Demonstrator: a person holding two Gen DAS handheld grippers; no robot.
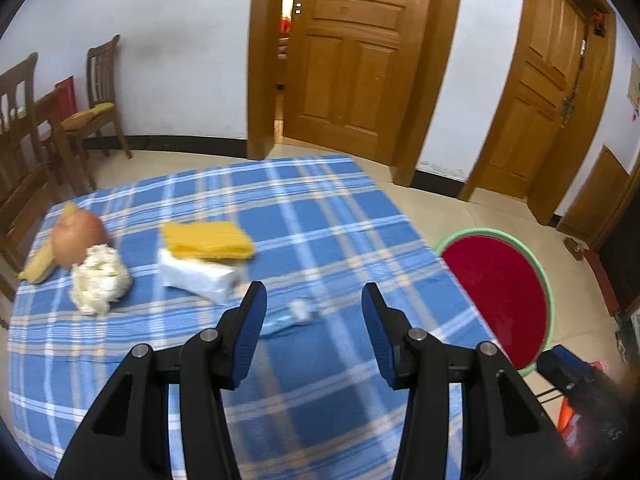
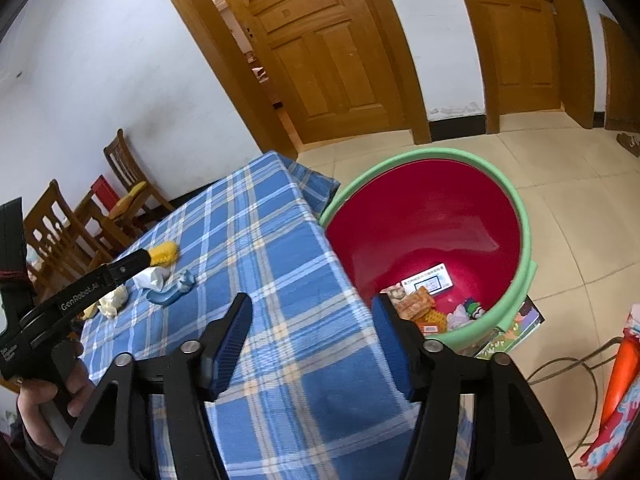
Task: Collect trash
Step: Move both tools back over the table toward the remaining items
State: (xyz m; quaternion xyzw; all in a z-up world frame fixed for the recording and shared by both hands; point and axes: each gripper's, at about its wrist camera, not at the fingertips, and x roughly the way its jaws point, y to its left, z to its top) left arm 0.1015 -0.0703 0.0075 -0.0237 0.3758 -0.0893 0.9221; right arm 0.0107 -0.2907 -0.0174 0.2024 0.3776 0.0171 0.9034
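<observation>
Left gripper (image 1: 314,300): jaws apart, empty, over the checked tablecloth (image 1: 320,216); blue wrapper (image 1: 290,316) lies just beyond its tips. Right gripper (image 2: 312,312): jaws apart, empty, at the tablecloth's edge beside the red bin (image 2: 436,216). Left of the wrapper: tissue pack (image 1: 200,276), yellow cloth (image 1: 208,240), crumpled paper (image 1: 100,280), onion (image 1: 78,240).

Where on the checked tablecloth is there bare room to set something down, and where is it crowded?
Free: the near stretch of the tablecloth under the left gripper, and the strip along the edge beside the red bucket. Crowded: the far left corner, where the onion, crumpled tissue, yellow cloth and a small blue wrapper lie.
</observation>
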